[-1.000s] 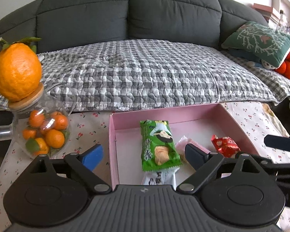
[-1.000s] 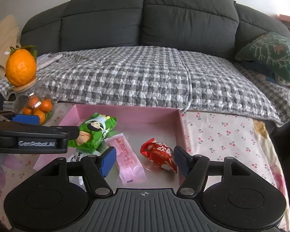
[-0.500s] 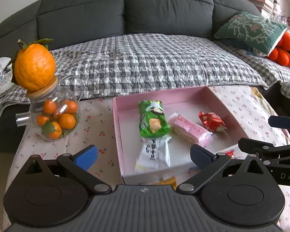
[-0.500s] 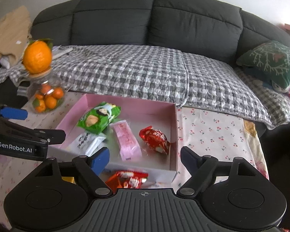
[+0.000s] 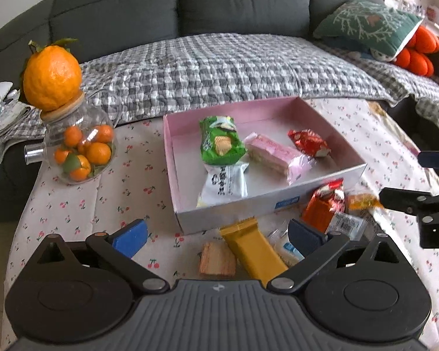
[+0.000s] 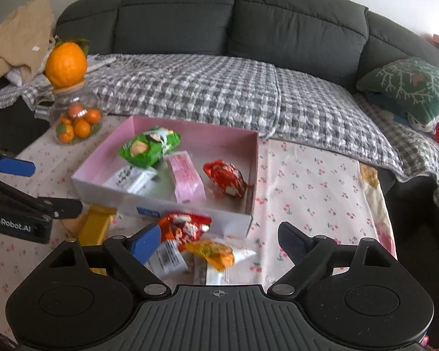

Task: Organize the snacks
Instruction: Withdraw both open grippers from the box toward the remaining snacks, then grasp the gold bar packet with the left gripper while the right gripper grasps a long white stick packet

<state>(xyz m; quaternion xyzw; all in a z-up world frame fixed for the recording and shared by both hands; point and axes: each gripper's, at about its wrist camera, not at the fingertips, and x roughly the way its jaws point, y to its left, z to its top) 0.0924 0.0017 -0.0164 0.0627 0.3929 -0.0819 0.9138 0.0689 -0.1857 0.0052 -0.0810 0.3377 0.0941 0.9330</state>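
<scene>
Hovering over the near edge of the table (image 5: 73, 204) with its cherry-print cloth, both grippers hang empty between picks. The left gripper (image 5: 216, 234) has its jaws spread wide, nothing between them but the snacks lying below. The right gripper (image 6: 219, 239) has just been opening its jaws, and they too stand apart and grip nothing.

The shallow pink cardboard box (image 5: 322, 175) sits mid-table and already holds four snacks: a green crisp packet (image 5: 221, 143), a white sachet (image 5: 224, 181), a pink wafer bar (image 5: 273, 153) and a red foil sweet (image 5: 307, 143). Loose ones remain on the cloth between the box and the near edge: a mustard-yellow bar (image 5: 254, 251), a bare wafer biscuit (image 5: 216, 259), a red-and-white foil packet (image 6: 184, 226) and an orange crinkly packet (image 6: 212, 253).

I'd judge the sorting about half done. The next move calls for lowering one gripper onto a loose packet, likely the yellow bar for the left or the orange packet for the right, and closing squarely across its width so it doesn't slip.
</scene>
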